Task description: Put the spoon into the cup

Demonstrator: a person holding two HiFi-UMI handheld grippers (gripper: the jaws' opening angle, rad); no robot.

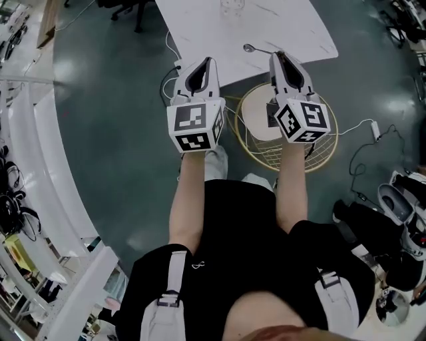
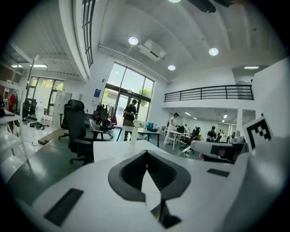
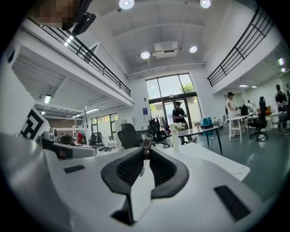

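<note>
A white table [image 1: 293,26] lies ahead of me in the head view. A clear glass cup [image 1: 232,7] stands near its far side. The metal spoon [image 1: 249,48] has its bowl over the table's near part, and its handle runs right into my right gripper [image 1: 278,56]. In the right gripper view, the jaws of my right gripper [image 3: 146,149] are nearly together, with a thin dark piece of the spoon [image 3: 146,146] pinched at their tips. My left gripper [image 1: 205,61] hangs at the table's near edge. Seen in its own view, the left gripper [image 2: 146,155] has its jaw tips meeting and holds nothing.
A round gold wire stool [image 1: 322,154] stands under my right gripper, just short of the table. White cables [image 1: 363,125] trail across the dark floor. A curved white counter [image 1: 40,173] runs along the left. Bags and shoes [image 1: 393,206] lie at the right. Office chairs [image 2: 77,131] stand beyond.
</note>
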